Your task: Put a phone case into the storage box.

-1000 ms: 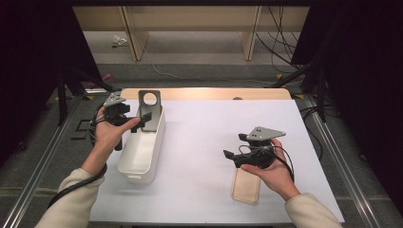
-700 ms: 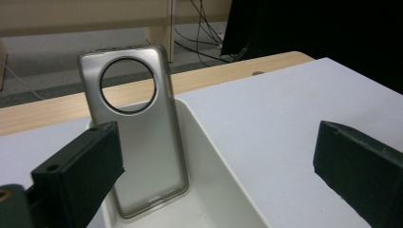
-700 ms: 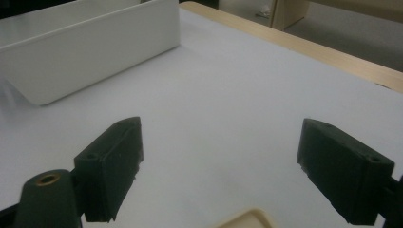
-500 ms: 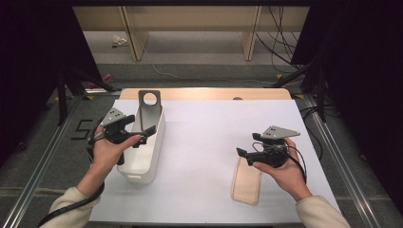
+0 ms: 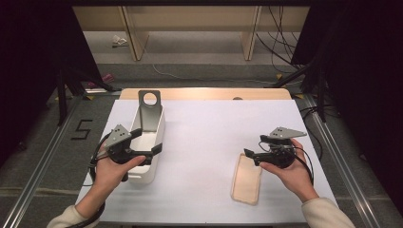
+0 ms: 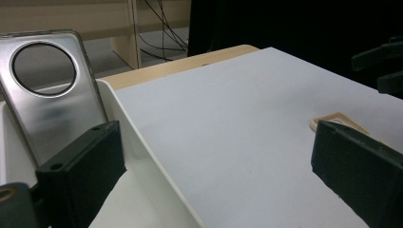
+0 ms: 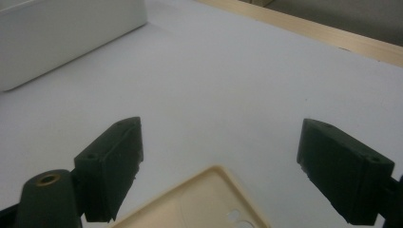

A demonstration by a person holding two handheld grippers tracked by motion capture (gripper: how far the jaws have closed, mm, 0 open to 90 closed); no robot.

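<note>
Now the left gripper [image 5: 145, 142] has its jaws wide over the white bin [image 5: 151, 167], where a grey phone case [image 5: 150, 109] leans. Right gripper [image 5: 248, 156], jaws wide, hangs above the tan case [image 5: 246, 183] on the surface [image 5: 204, 137].

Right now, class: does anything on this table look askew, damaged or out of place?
Only the grey phone case: it stands tilted against the far end of the white bin, poking above the rim. The beige case lies flat on the sheet, undamaged. Nothing spilled.

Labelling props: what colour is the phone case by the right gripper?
Pale beige phone case, clearest in the high view.
</note>
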